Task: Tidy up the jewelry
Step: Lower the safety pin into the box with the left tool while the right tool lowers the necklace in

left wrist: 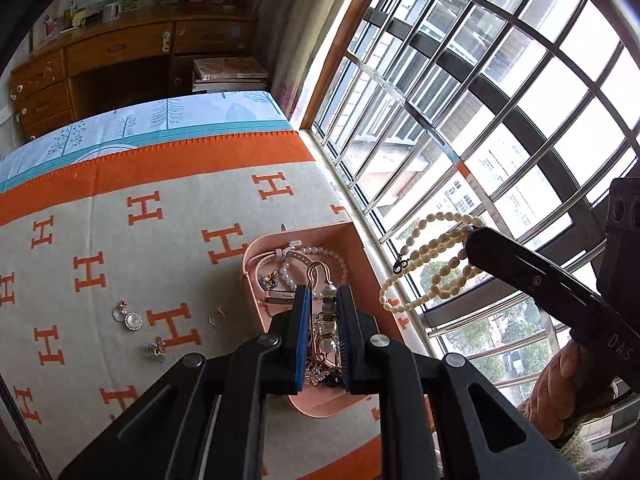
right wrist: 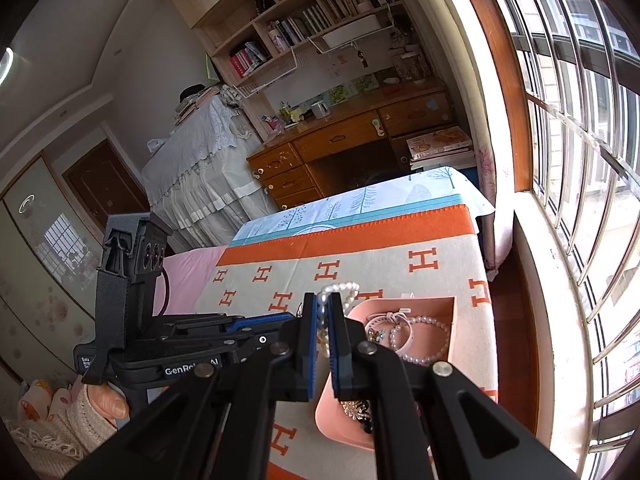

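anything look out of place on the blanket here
Yes: a few small pieces, a round pendant, a ring and a brooch, lie loose on the blanket left of the pink tray, not in it.

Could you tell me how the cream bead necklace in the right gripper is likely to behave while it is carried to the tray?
The cream bead necklace looks floppy: it droops in loops from the right gripper. It will probably swing. Its dangling clasp might snag jewelry in the pink tray.
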Demonstrator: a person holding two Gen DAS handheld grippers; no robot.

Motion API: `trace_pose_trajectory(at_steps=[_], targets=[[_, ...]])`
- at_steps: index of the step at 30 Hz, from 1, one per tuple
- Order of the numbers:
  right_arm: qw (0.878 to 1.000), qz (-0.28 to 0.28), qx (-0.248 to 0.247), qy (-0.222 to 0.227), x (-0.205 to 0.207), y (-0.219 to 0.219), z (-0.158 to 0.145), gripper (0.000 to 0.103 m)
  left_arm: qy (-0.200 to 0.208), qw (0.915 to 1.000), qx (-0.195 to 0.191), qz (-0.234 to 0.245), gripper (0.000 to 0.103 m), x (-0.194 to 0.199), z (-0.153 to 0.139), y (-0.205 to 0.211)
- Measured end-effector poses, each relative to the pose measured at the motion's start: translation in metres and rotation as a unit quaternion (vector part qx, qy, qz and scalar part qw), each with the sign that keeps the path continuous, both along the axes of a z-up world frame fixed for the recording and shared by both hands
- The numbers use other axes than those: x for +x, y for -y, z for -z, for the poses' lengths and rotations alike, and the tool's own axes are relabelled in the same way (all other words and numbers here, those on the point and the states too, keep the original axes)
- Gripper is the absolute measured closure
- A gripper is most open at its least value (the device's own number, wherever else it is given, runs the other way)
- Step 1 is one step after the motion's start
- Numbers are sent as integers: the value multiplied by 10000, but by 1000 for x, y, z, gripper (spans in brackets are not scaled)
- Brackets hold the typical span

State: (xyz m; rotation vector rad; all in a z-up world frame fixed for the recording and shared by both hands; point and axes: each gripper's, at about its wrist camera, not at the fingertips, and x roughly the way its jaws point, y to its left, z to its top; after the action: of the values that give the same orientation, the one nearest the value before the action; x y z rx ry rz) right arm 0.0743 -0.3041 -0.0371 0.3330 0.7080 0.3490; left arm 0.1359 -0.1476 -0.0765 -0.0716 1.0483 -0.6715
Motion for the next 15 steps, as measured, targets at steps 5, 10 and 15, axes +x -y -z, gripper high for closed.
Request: trace_pose_trajectory(at_steps=[5,10,15], targets=[[9989,359,-183,-257,12,9,22,98,-132,9996,232,102,92,6,24,26],[9963,545,-394,-540,29,12,42,96,-269,9991,320,53,92,15,38,37],[9950,661,-333,-668,31,13,54,83,-321,9987,401,-40,92,27,47,41]])
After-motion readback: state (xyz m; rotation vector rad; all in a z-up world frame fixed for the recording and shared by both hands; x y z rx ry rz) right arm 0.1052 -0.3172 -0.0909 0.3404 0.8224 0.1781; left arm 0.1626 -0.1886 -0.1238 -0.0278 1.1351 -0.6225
